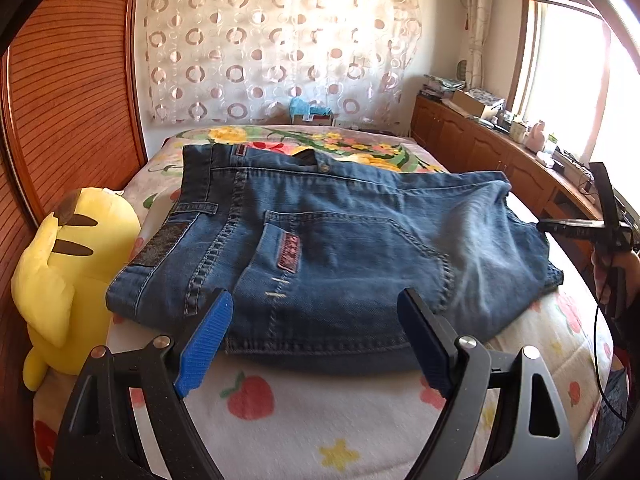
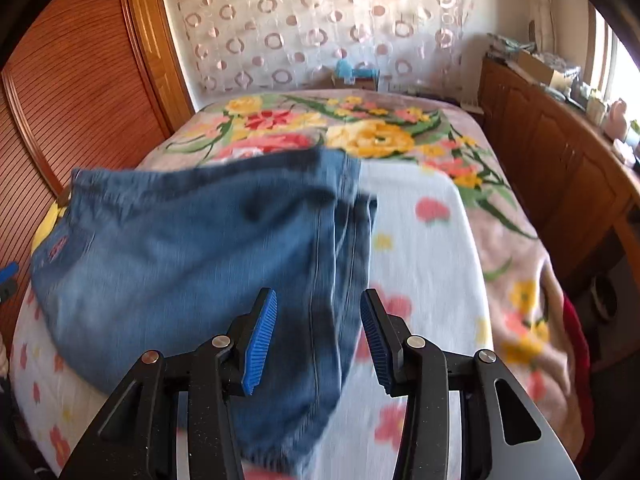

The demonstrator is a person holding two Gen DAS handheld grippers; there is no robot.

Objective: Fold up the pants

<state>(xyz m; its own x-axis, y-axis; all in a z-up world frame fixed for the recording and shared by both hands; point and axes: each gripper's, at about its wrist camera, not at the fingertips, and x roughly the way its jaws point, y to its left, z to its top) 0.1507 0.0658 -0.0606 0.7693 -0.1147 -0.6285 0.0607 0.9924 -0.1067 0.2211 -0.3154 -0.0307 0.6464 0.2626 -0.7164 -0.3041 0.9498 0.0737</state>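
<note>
Blue denim pants (image 1: 320, 248) lie folded into a compact stack on the bed, back pocket and waistband facing up. My left gripper (image 1: 316, 336) is open and empty, its blue pads either side of the stack's near edge, just above the fabric. In the right wrist view the pants (image 2: 192, 264) appear blurred; my right gripper (image 2: 318, 336) is open and empty, hovering over their right edge. The right gripper (image 1: 568, 226) also shows in the left wrist view at the stack's far right.
The bed has a white fruit-print sheet (image 1: 280, 420) and a floral blanket (image 2: 380, 136) further back. A yellow plush toy (image 1: 68, 272) lies at the left beside the wooden headboard (image 1: 68, 92). A wooden cabinet (image 2: 560, 152) with clutter runs along the right.
</note>
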